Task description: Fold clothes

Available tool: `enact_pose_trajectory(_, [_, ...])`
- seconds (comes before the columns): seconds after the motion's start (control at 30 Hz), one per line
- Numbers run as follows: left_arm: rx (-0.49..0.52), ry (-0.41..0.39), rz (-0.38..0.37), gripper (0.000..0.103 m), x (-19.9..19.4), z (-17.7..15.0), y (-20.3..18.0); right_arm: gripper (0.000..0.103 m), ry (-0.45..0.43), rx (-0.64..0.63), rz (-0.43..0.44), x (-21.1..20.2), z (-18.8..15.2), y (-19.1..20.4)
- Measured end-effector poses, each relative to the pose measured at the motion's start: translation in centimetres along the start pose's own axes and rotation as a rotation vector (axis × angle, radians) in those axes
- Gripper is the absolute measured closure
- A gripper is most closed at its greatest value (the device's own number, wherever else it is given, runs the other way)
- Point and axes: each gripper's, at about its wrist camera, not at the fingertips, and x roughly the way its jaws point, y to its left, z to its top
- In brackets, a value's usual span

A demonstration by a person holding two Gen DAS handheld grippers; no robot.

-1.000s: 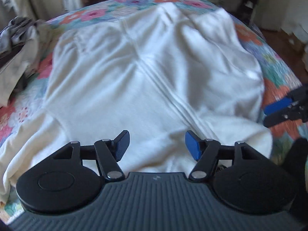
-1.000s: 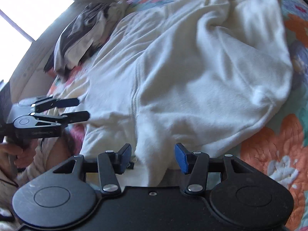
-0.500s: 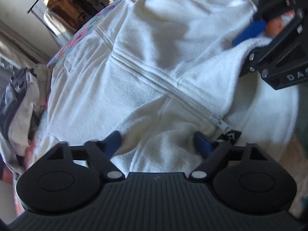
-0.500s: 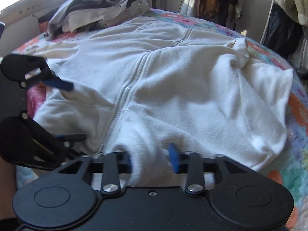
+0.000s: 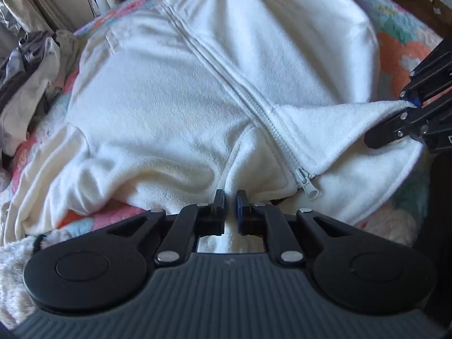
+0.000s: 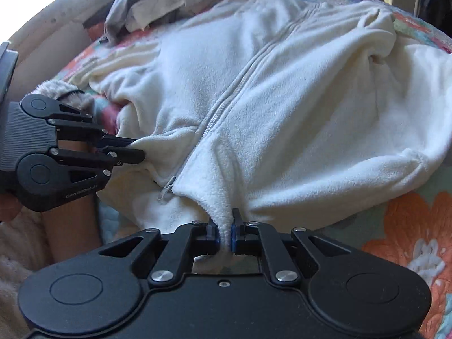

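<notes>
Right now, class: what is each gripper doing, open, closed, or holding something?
Left gripper: closed on the hem of the white fleece jacket, left of the zipper.
Right gripper: closed on the same hem, right of the zipper.

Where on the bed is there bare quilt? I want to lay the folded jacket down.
Bare quilt shows right of the white jacket. The far left is crowded by a clothes pile.

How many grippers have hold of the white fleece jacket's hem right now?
2. The left gripper pinches the white fleece jacket at the hem on one side of the zipper pull; the right gripper pinches it on the other side.
</notes>
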Motion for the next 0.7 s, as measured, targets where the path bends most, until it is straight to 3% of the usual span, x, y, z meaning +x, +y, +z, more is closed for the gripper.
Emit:
enact_pose_trajectory(0.17, [0.01, 0.056, 0.005, 0.095, 1.0, 0.9, -0.2, 0.094, 0.015, 0.041, -0.018, 1.2, -1.7, -0.5])
enact_pose_trajectory(0.27, [0.007, 0.053, -0.042, 0.089, -1.1, 1.8, 0.5, 0.088, -0.007, 0.145, 0.051, -0.2, -1.7, -1.4])
enact_pose_trajectory(0.37, [-0.024, -0.073, -0.056, 0.069, -5.2, 3.9, 2.1, 0.079, -0.081, 0.324, 0.184, -3.2, -1.7, -3.7])
enact_pose_trajectory(0.4, [-0.025, -0.123, -0.06, 0.057, -6.7, 4.7, 2.4, 0.077, -0.121, 0.377, 0.219, -4.3, -1.7, -4.6])
enact_pose_trajectory(0.43, [-0.025, -0.173, -0.065, 0.047, -8.1, 5.5, 2.7, 0.077, -0.157, 0.399, 0.212, -5.4, -1.9, -5.2])
enact_pose_trajectory(0.5, [-0.033, -0.249, -0.102, 0.039, -9.7, 7.2, 2.9, 0.072, -0.228, 0.441, 0.194, -7.4, -2.1, -6.5])
enact_pose_trajectory(0.6, [-0.024, -0.282, -0.152, 0.037, -8.4, 10.1, 2.2, 0.053, -0.307, 0.519, 0.105, -9.5, -2.3, -9.0])
enact_pose_trajectory(0.7, [-0.009, -0.273, -0.212, 0.037, -5.0, 13.0, 0.7, 0.05, -0.342, 0.618, 0.04, -9.8, -2.5, -11.6])
